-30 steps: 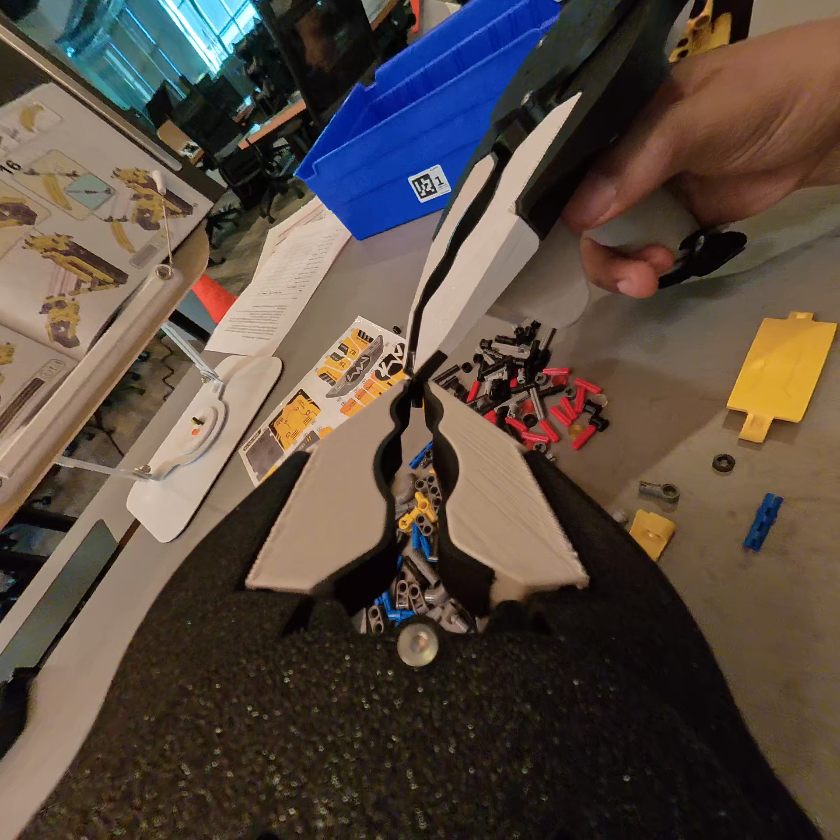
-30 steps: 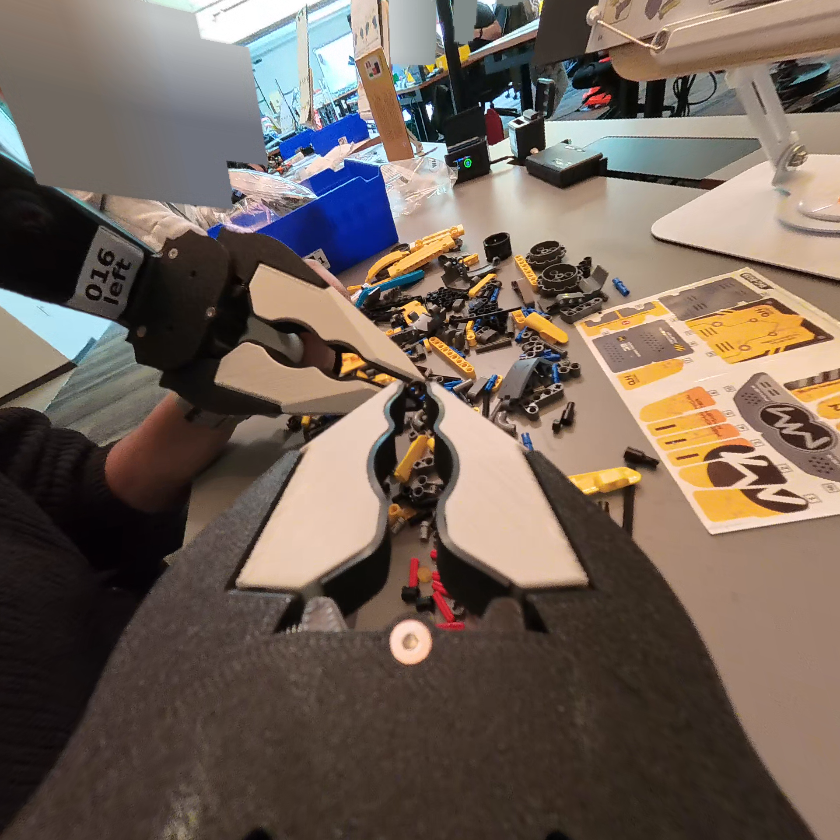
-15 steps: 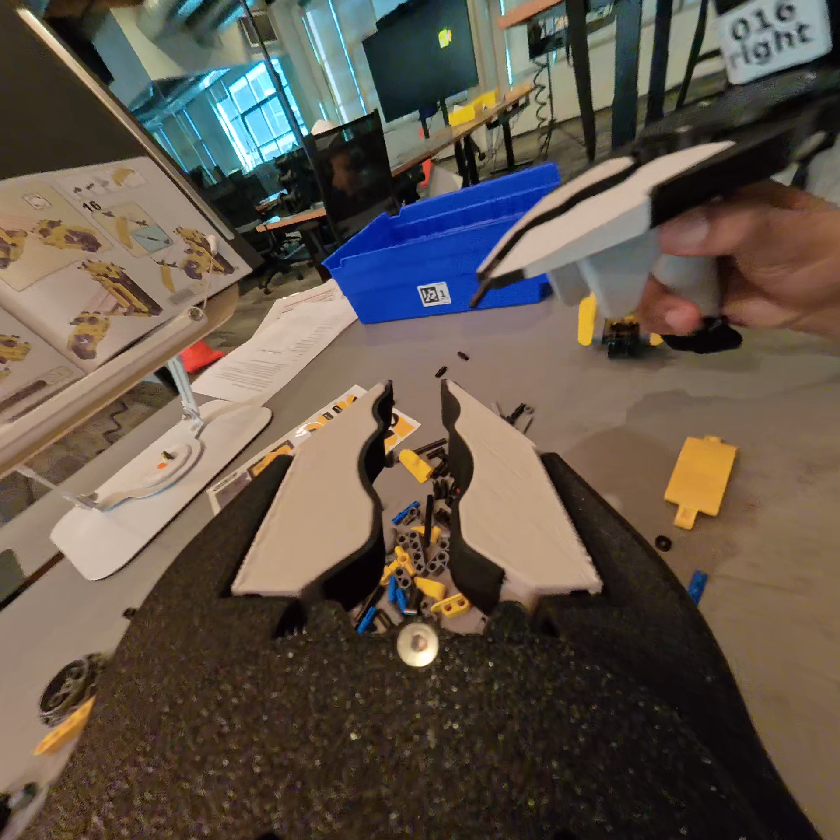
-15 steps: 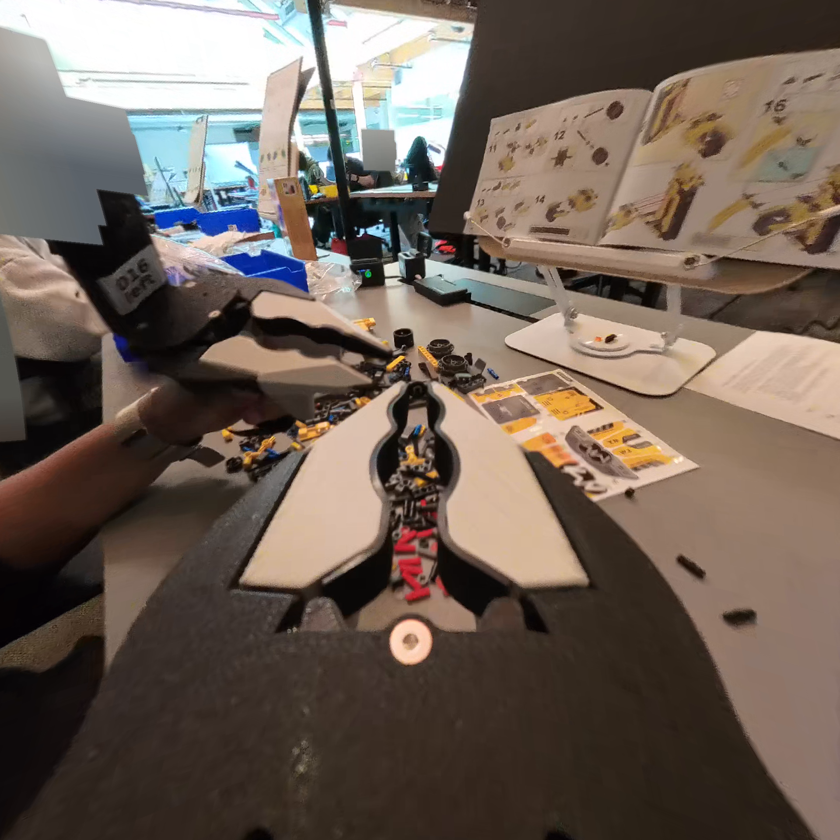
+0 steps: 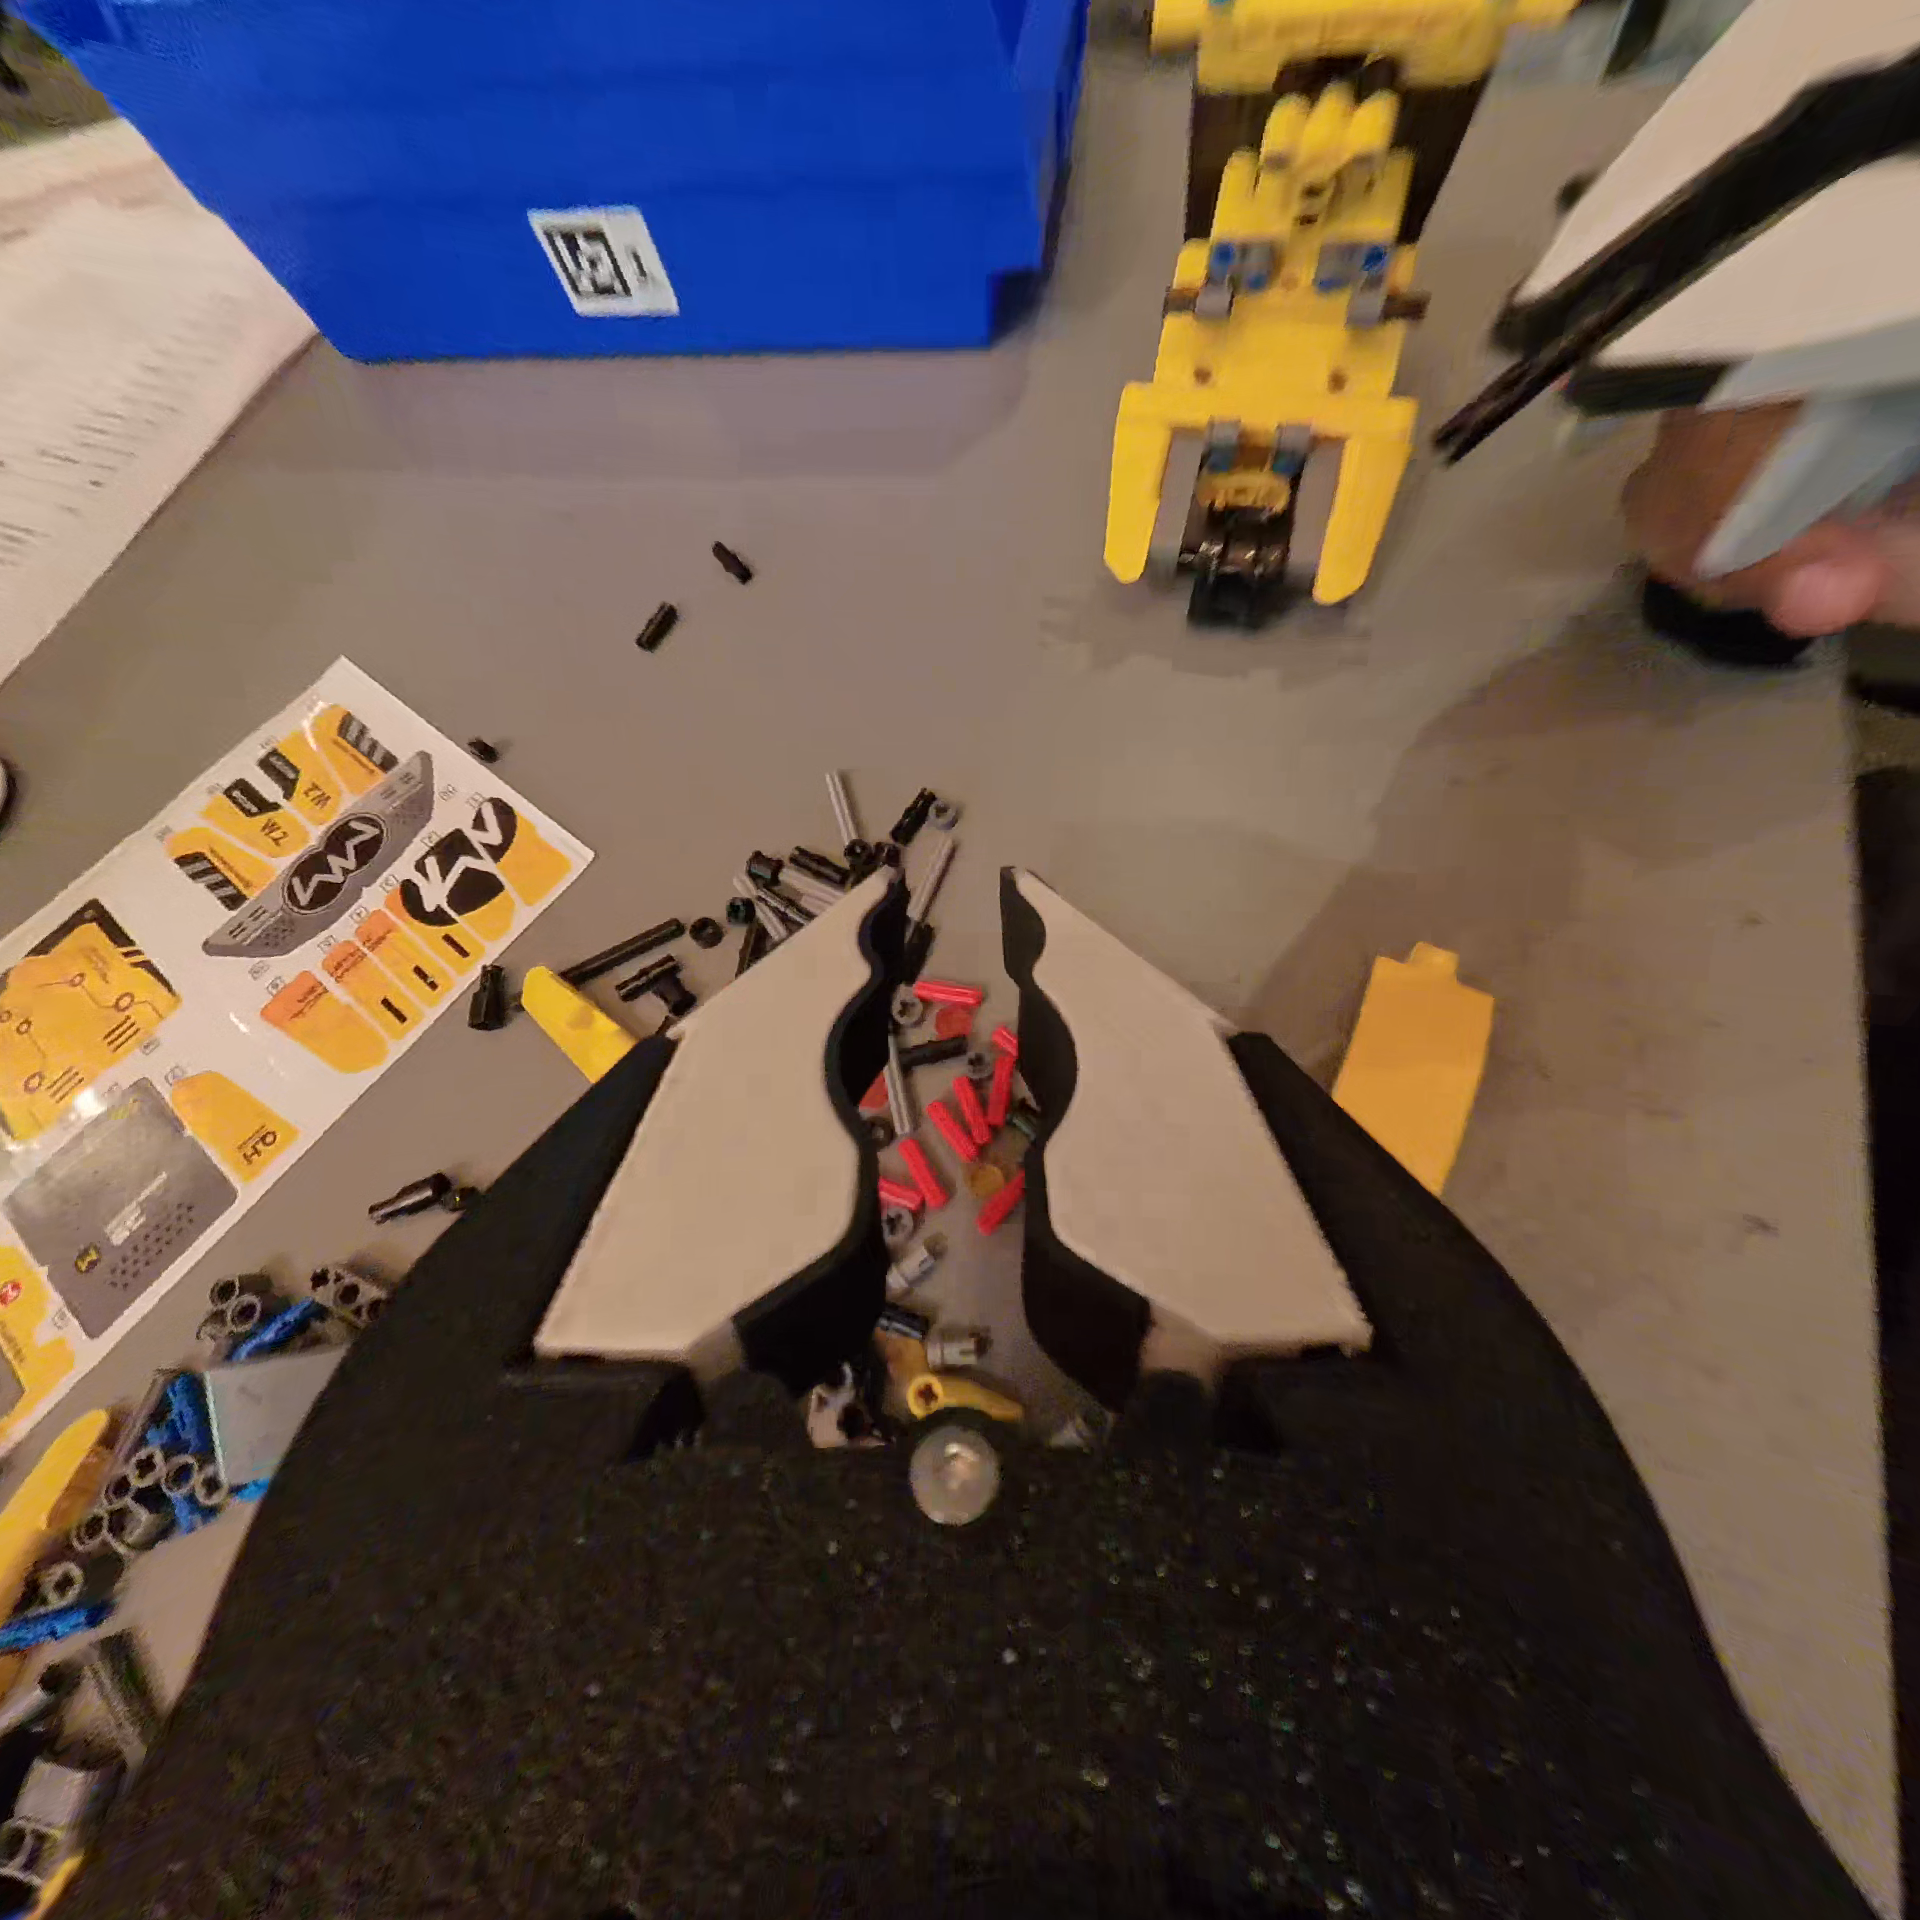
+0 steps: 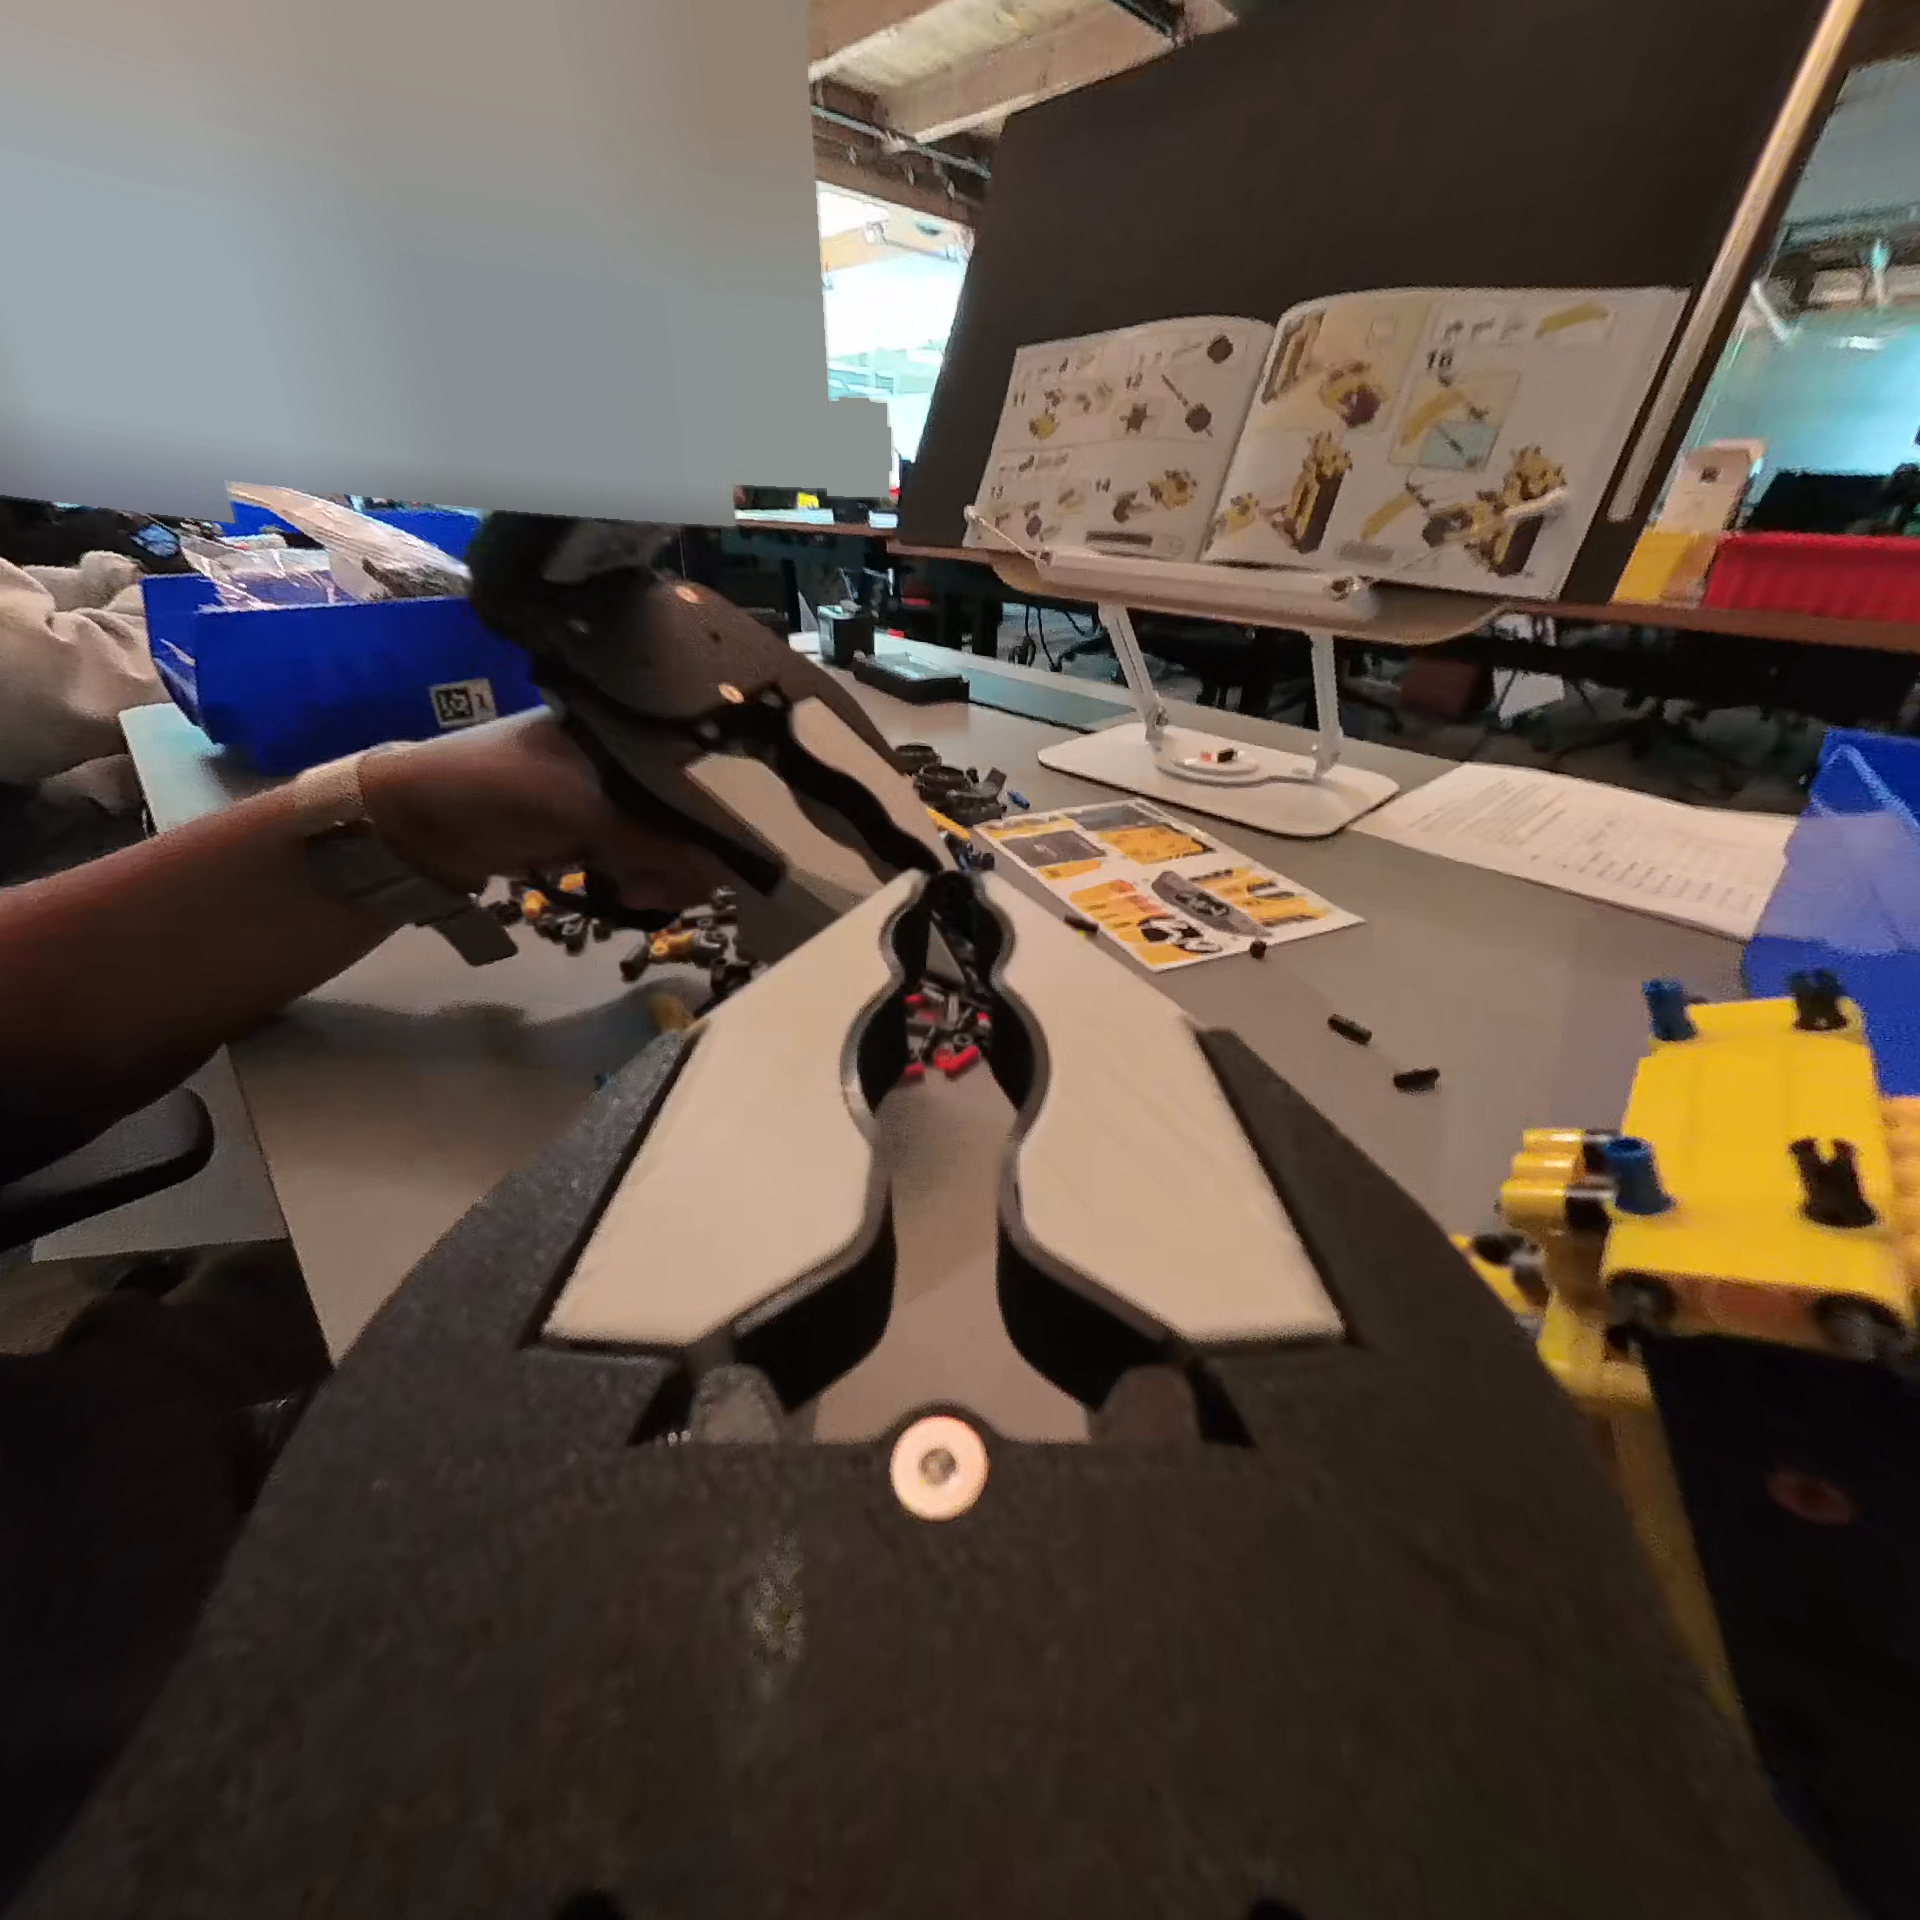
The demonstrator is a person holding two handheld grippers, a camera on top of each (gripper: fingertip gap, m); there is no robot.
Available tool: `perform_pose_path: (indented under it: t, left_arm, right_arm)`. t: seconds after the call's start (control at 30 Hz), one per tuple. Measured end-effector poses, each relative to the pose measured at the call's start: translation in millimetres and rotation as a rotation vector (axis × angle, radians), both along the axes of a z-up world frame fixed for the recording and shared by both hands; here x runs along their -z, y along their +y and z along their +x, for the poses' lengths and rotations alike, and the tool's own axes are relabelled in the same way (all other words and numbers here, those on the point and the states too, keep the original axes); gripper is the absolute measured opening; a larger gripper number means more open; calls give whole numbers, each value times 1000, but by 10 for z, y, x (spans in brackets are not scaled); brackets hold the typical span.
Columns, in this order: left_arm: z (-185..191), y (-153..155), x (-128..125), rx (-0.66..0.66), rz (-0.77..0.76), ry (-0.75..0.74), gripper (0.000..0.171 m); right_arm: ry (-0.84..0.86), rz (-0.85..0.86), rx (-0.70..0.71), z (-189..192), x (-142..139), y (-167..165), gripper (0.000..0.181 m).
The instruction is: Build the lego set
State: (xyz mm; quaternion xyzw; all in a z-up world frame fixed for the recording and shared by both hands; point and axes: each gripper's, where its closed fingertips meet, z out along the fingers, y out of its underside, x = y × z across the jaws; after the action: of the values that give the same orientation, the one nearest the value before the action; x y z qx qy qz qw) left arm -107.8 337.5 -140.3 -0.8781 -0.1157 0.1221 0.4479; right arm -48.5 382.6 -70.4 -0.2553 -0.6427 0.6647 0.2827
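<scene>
Hovering over the red pins (image 5: 956,1127) on the grey table (image 5: 1039,707), your left gripper (image 5: 948,894) is parted and empty. Your right gripper (image 6: 951,891), tips nearly together and holding nothing visible, is beside the yellow model (image 6: 1756,1195).

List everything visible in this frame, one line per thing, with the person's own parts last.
Table: one, grey, under everything.
Bin: one in left view, blue, far side.
Sticker sheet: one, yellow and grey, left.
Red pins: several, between the left gripper's fingers.
Black and grey pins: a scatter, ahead of left fingertips.
Yellow panel: one, right.
Yellow model: one, beside bin.
Instruction booklet: one, open on white stand.
Left gripper: open, over pins.
Right gripper: shut, empty.
Hand: holds left gripper.
</scene>
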Motion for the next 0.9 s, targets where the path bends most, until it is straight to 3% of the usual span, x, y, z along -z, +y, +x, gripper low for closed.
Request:
perform_pose_path:
  t: [0.2, 0.5, 0.9]
  left_arm:
    - [-35, 223, 226, 75, -150, -95, 5]
    - [-95, 262, 443, 85, -303, -71, 6]
    - [-157, 232, 373, 43, -241, -36, 9]
  right_arm:
    - [37, -84, -82, 27, -90, 9, 5]
    - [28, -257, -149, 85, -226, 177, 5]
    - [52, -202, -140, 108, -203, 116, 5]
